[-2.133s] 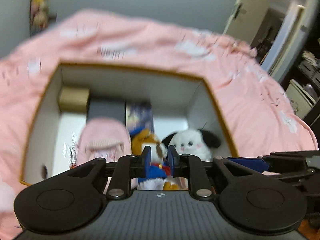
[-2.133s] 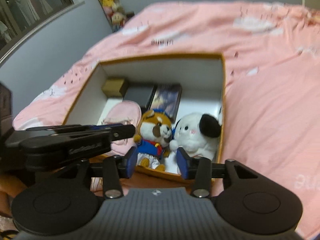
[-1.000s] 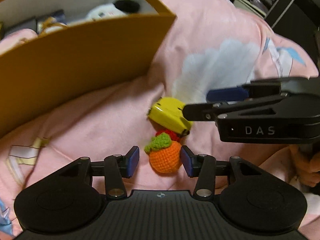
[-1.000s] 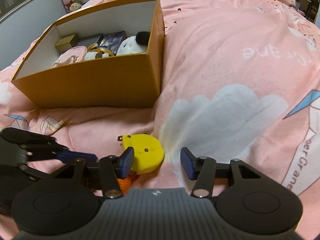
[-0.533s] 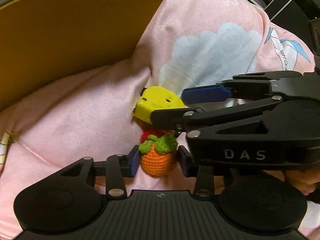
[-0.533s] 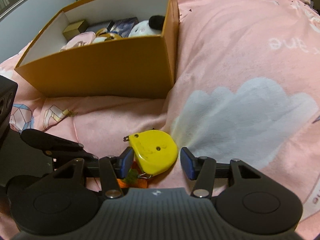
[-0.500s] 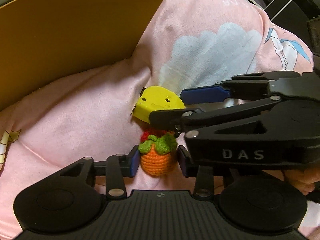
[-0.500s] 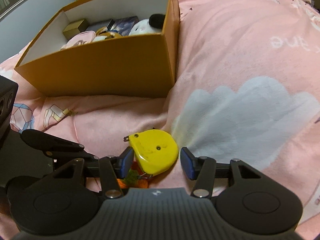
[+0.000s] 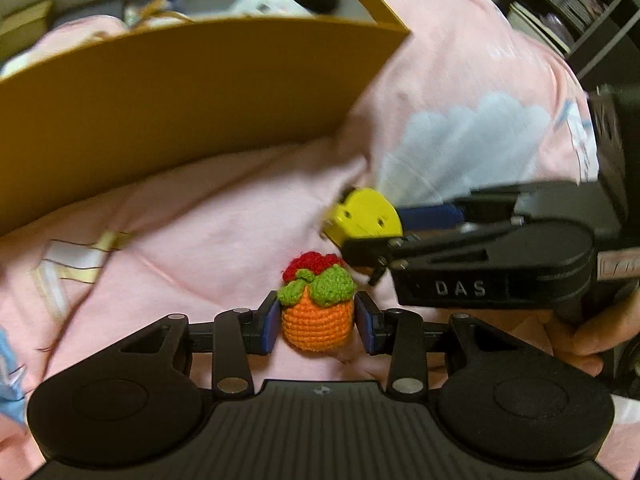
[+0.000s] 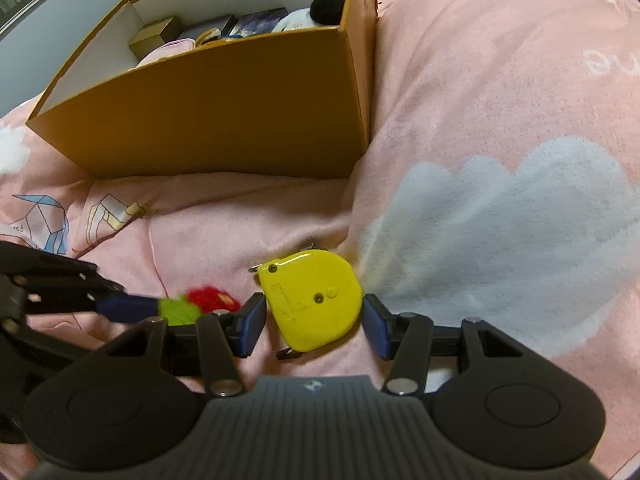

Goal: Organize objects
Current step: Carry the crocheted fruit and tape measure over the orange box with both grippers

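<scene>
**Crochet toy clamped, tape measure bracketed: the pick-up step**

Crochet toy [image 9: 318, 316] first, since it is nearest you: your left hand-held gripper [image 9: 319, 326] has its blue pads pressed against both sides of the orange body, so read it as clamped on the toy. The toy looks to sit low over the pink bedspread [image 9: 192, 216]; whether it is already lifted clear you cannot tell from here.

Your right hand-held gripper [image 10: 314, 322] stands apart around the yellow tape measure [image 10: 314, 300]. The right pad is touching or just beside the rounded edge, while a small gap shows at the left pad. The case lies flat on the bedspread, not yet gripped.

So you appear to be at the grasp stage for two loose items. The next move likely calls for closing the right jaws on the flat sides of the case, then carrying both things up and over the near wall of the orange box [image 10: 224, 108], which stands beyond them on the bed.

The right view shows the jaw gap around the tape measure and the box interior, with a small gold box [image 10: 154, 38] and a black-and-white plush [image 10: 316, 12] inside. The left view shows the clamp on the toy plainly; in the right view the toy is only a red and green blur.
</scene>
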`<action>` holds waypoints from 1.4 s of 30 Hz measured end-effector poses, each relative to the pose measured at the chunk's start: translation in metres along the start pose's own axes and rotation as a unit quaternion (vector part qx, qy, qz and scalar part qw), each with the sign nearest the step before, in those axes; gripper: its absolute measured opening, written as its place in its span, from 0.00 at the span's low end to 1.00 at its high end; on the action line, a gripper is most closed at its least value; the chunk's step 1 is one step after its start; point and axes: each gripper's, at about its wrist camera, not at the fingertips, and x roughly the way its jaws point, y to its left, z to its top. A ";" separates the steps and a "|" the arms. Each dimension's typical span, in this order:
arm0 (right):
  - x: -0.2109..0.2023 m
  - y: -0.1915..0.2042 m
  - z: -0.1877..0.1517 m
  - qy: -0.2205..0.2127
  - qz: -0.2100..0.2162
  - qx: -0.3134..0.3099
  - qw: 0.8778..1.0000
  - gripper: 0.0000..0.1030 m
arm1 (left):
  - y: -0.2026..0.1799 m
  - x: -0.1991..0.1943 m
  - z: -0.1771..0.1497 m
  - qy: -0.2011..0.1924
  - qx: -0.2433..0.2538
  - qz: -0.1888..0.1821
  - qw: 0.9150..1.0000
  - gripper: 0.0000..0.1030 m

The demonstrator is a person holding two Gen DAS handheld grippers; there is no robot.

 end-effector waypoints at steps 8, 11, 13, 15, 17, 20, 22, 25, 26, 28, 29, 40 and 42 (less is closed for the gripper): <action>-0.011 0.005 0.000 -0.010 -0.003 -0.010 1.000 0.52 | -0.003 -0.020 0.030 -0.053 -0.005 -0.017 0.998 0.43; -0.027 0.007 0.001 -0.027 -0.004 -0.015 1.000 0.52 | -0.003 -0.035 0.030 -0.082 -0.005 -0.023 0.996 0.43; -0.039 0.011 0.004 -0.039 0.000 -0.024 0.999 0.52 | -0.006 -0.042 0.033 -0.104 0.000 -0.028 0.994 0.43; -0.054 0.016 0.006 -0.054 0.001 -0.038 0.998 0.52 | -0.011 -0.049 0.036 -0.126 0.012 -0.030 0.991 0.43; -0.069 0.022 0.010 -0.072 0.001 -0.053 0.996 0.52 | -0.014 -0.060 0.038 -0.149 0.021 -0.033 0.988 0.43; -0.091 0.031 0.016 -0.099 0.002 -0.076 0.992 0.52 | -0.016 -0.069 0.045 -0.172 0.020 -0.037 0.984 0.43; -0.104 0.036 0.020 -0.115 0.001 -0.092 0.989 0.52 | -0.014 -0.078 0.050 -0.185 0.010 -0.043 0.982 0.43; -0.123 0.042 0.029 -0.141 -0.003 -0.113 0.983 0.52 | -0.010 -0.091 0.058 -0.203 -0.004 -0.048 0.978 0.43; -0.127 0.044 0.033 -0.149 -0.002 -0.119 0.982 0.52 | -0.009 -0.093 0.061 -0.206 -0.008 -0.048 0.977 0.43; -0.133 0.047 0.041 -0.158 0.004 -0.128 0.979 0.52 | -0.006 -0.100 0.067 -0.213 -0.014 -0.045 0.976 0.43; -0.136 0.047 0.045 -0.161 0.006 -0.131 0.978 0.52 | -0.006 -0.102 0.070 -0.215 -0.016 -0.042 0.976 0.43; -0.114 0.058 0.115 -0.178 -0.029 -0.196 0.964 0.52 | 0.027 -0.085 0.124 -0.195 -0.068 -0.009 0.978 0.43; -0.103 0.058 0.129 -0.175 -0.041 -0.212 0.961 0.52 | 0.038 -0.079 0.135 -0.188 -0.079 -0.010 0.979 0.43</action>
